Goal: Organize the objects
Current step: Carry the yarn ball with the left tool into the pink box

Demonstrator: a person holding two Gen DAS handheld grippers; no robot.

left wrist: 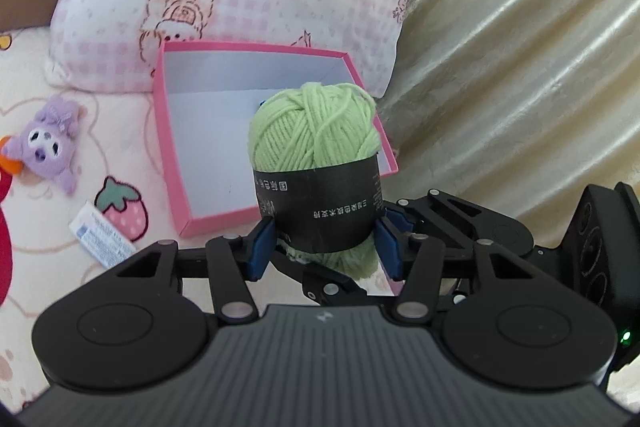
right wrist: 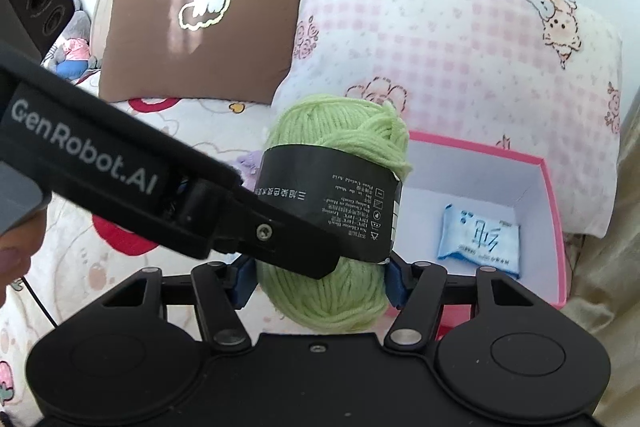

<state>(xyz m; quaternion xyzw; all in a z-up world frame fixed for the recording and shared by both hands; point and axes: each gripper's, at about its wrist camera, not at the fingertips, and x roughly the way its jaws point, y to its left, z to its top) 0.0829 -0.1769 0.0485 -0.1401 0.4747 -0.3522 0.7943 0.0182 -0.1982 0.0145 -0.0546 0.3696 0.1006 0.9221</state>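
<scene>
Left wrist view is showing the left gripper (left wrist: 324,247) clamping the green yarn ball (left wrist: 314,143) by its black label, holding it up in front of the pink box (left wrist: 170,147) on the bed. Right gripper (right wrist: 318,279) is pinching the same ball's lower end, its blue pads (right wrist: 394,285) pressing the wool; a blue-white packet (right wrist: 478,239) is lying inside the box.

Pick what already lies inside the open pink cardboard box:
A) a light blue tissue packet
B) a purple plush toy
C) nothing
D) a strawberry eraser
A: the right wrist view shows a light blue tissue packet lying on the white floor of the open pink cardboard box.
</scene>
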